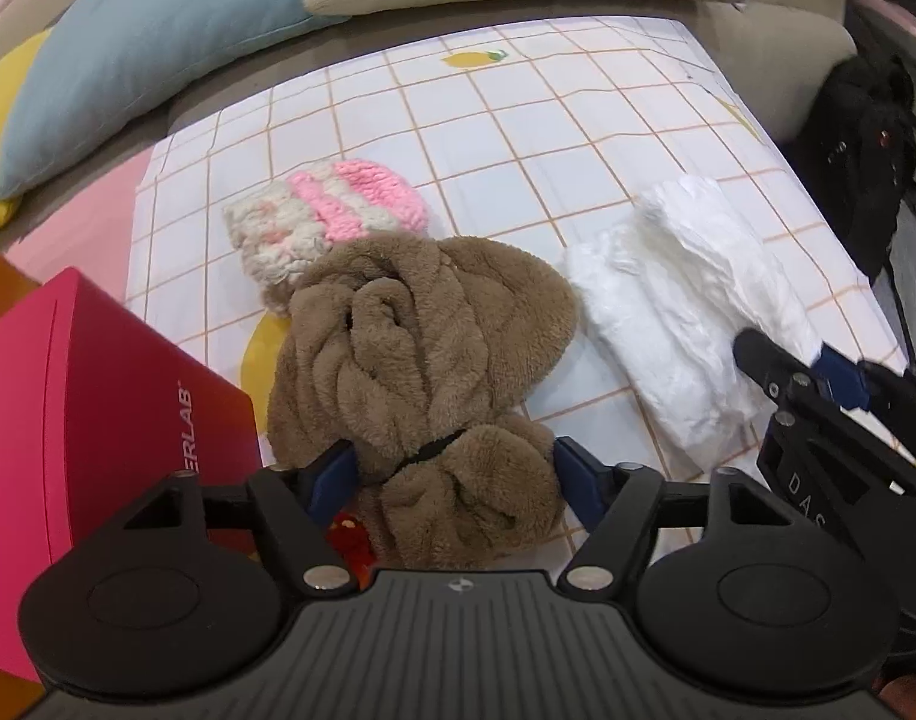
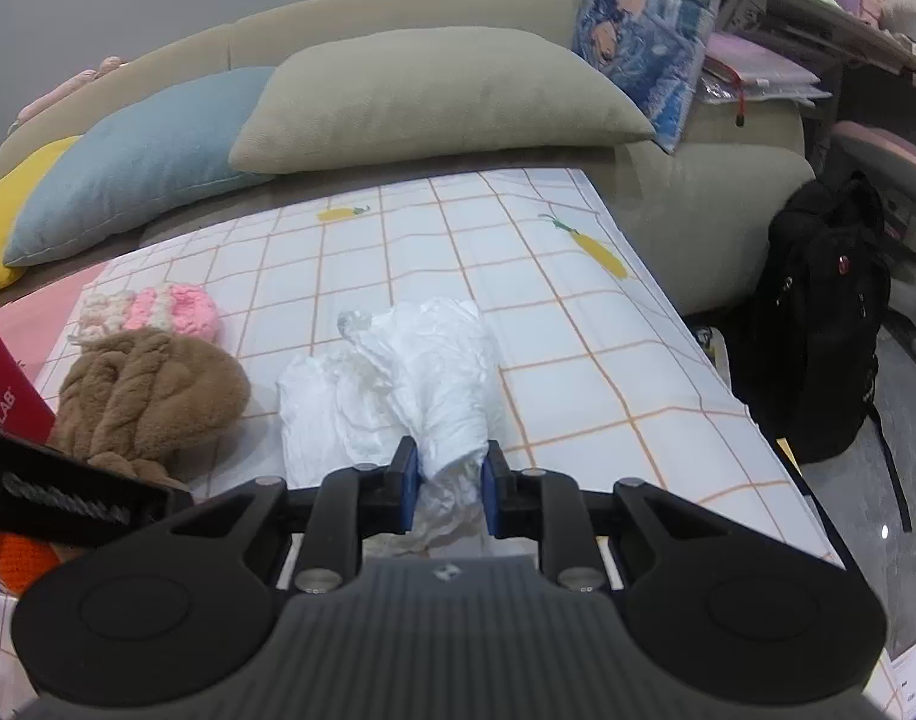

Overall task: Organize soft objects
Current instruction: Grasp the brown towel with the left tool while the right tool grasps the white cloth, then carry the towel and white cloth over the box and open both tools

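Already your right hand-held gripper (image 2: 445,483) pinched the white crumpled cloth (image 2: 410,378) at its near end — long axis running away; your left hand-held gripper (image 1: 455,474) straddled the brown plush towel (image 1: 422,354), open, bench-left.

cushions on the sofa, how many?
3 plain ones: a yellow cushion at the left end, a blue cushion beside it, a beige cushion right of that. A printed one at the sofa's right end may be a fourth.
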`<state>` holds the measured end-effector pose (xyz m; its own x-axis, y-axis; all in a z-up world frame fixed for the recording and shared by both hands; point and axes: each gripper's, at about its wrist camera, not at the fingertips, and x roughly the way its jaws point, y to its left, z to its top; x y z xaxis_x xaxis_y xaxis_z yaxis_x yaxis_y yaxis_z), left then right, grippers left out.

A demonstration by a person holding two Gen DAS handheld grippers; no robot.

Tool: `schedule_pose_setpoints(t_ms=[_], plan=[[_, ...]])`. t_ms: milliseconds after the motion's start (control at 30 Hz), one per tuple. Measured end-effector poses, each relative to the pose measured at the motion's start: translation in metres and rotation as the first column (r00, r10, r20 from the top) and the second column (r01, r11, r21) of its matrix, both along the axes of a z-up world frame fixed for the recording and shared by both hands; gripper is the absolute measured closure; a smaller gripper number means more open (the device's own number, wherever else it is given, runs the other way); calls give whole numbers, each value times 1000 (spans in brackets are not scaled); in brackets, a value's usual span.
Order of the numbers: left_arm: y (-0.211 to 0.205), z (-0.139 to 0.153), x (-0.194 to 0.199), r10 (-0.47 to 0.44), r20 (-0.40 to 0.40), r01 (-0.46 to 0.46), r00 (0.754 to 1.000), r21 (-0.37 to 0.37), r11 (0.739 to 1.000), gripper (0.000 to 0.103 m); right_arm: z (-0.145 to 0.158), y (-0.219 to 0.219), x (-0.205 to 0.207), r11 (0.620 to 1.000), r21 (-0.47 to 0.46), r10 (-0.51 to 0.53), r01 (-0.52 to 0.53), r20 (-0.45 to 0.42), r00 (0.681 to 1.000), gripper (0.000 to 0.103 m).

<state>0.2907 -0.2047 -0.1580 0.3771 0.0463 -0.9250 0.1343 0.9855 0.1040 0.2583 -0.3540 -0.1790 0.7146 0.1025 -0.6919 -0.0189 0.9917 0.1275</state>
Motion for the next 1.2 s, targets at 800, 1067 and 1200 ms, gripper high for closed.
schedule_pose_setpoints(t_ms=[800,1067,1200], plan=[[42,94,-88,-159,210,215,965,-282,935,79,71,6,-84,984,151,-122,98,159,980,84],[87,116,-141,-142,256,228,956,-348,909,79,93,21,-137,962,200,-207,184,99,973,84],[119,124,-168,-87,276,195,957,-395,898,79,98,33,-158,961,192,-212,197,60,975,84]])
